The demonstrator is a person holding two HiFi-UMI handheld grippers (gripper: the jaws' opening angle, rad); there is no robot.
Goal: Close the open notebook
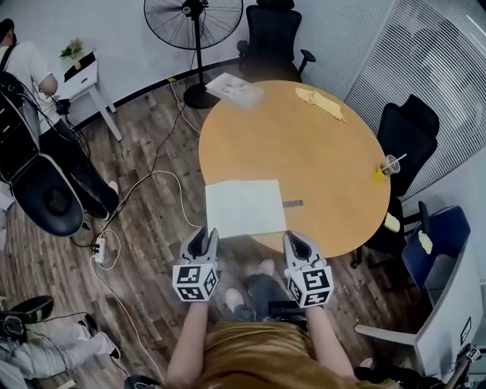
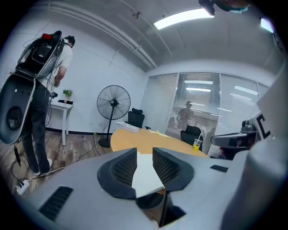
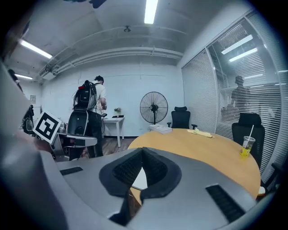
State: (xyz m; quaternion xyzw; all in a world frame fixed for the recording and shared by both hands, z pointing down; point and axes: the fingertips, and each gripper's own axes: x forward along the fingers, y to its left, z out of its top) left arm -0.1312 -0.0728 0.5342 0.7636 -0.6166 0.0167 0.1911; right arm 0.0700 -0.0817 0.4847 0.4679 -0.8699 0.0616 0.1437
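Note:
The open notebook (image 1: 243,207) lies flat with its white pages up on the near edge of the round wooden table (image 1: 319,152). Both grippers hover just short of that edge and touch nothing. My left gripper (image 1: 203,237) is by the notebook's near left corner. Its jaws stand apart and empty, and in the left gripper view (image 2: 144,152) the notebook (image 2: 146,173) shows through the gap. My right gripper (image 1: 298,243) is off the near right corner. In the right gripper view (image 3: 142,152) its tips meet, and a strip of the notebook (image 3: 140,179) shows below them.
A dark pen-like thing (image 1: 292,203) lies right of the notebook. A cup with yellow drink (image 1: 389,166), a yellow cloth (image 1: 320,101) and a stack of papers (image 1: 235,90) sit farther off. Office chairs (image 1: 272,34), a fan (image 1: 194,23), floor cables (image 1: 144,182) and a person (image 1: 30,91) surround the table.

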